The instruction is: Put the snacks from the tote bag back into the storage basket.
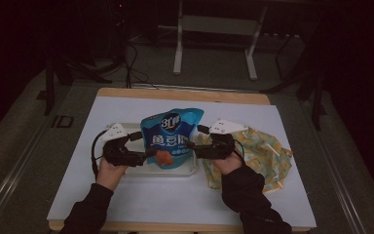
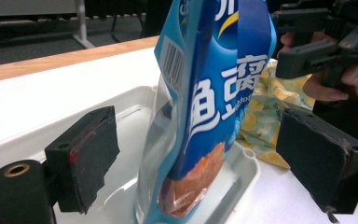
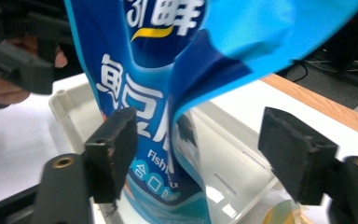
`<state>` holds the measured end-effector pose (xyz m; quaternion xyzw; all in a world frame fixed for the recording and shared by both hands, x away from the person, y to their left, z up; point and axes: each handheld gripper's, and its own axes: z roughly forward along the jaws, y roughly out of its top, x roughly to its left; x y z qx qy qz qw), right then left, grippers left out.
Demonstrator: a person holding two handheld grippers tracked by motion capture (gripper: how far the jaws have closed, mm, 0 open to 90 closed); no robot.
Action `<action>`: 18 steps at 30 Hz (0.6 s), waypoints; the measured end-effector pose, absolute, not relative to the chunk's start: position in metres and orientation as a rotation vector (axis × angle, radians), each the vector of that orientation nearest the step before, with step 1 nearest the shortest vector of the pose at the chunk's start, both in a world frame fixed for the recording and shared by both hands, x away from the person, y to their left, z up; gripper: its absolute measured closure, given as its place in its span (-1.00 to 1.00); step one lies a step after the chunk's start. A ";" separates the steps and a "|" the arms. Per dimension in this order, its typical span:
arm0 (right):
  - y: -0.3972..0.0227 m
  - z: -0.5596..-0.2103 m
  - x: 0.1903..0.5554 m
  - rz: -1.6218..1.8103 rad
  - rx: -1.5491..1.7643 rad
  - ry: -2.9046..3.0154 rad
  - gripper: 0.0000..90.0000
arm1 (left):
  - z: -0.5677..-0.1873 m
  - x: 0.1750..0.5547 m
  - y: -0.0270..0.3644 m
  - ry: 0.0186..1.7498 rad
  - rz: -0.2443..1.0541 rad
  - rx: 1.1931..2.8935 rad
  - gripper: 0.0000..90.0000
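Release step: both the left gripper (image 1: 148,153) and right gripper (image 1: 191,145) stand spread beside the blue pouch (image 1: 171,137), which stands upright in the white tray (image 1: 187,171); next, withdraw without tipping it.

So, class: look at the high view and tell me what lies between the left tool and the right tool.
In the high view, the blue snack pouch stands in the white tray between the left tool and the right tool.

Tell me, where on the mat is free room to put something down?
The mat is bare in front between the sleeves, at the far edge behind the pouch, and left of the tray. The middle and right are crowded: tray, pouch, cloth.
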<state>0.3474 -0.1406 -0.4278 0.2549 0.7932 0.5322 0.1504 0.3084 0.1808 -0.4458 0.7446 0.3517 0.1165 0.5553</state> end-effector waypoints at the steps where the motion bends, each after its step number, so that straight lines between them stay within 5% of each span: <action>1: -0.141 -0.428 0.347 1.529 0.732 2.278 -0.48 | -0.446 0.308 0.181 0.831 0.275 1.759 -0.70; 5: -0.148 -0.428 0.346 1.534 0.737 2.280 -0.68 | -0.447 0.299 0.184 0.846 0.289 1.745 -0.71; 18: -0.174 -0.434 0.337 1.491 0.728 2.308 -0.67 | -0.459 0.271 0.179 0.886 0.265 1.736 -0.83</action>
